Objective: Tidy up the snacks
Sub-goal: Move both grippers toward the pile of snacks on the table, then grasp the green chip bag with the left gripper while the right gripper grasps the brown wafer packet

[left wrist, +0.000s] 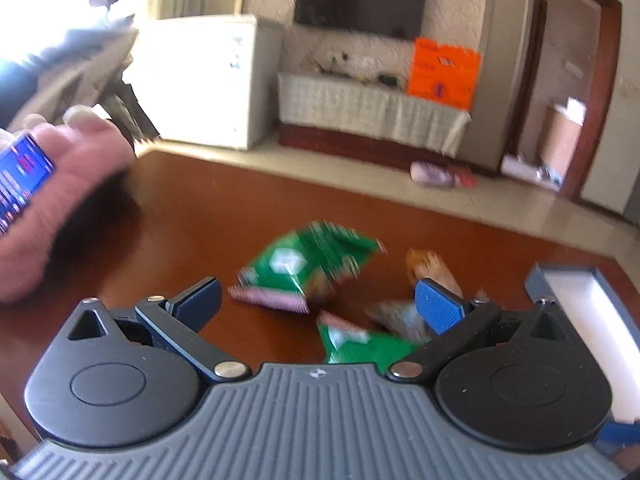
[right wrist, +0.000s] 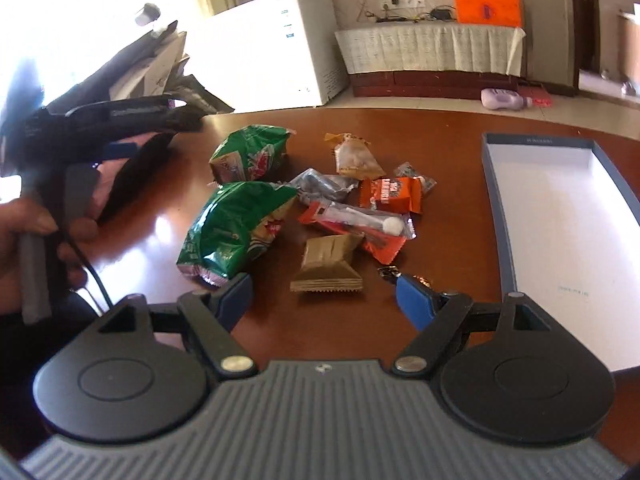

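— Green foil first: two green snack bags (right wrist: 240, 220) lie at the left of the pile on the table (right wrist: 440, 128), with smaller wrapped sweets just right of them. Where are your tools?

— Your right hand-held gripper (right wrist: 324, 300) hangs above the near edge of the pile, fingers spread wide, nothing between them. Your left hand-held gripper (left wrist: 316, 304) is spread too and empty, over the bags; its picture is smeared, so I'd not swear how high it sits.

— What can go wrong?

— Puffed foil is slippery. Pinch the belly of the near bag and it may squirt out or burst; take a crimped end seam instead. The pile is tight: the tan wafer pack (right wrist: 328, 268) touches the red stick pack (right wrist: 360, 224), so a low sweep could drag neighbours along. The two tools are also near each other and might collide.

— Which way do things point?

— The near green bag's long axis runs from near-left to far-right. The tan pack's crimped edge faces you. The open box (right wrist: 496, 200) stands well to the right, empty as far as it shows, long side running away from you.
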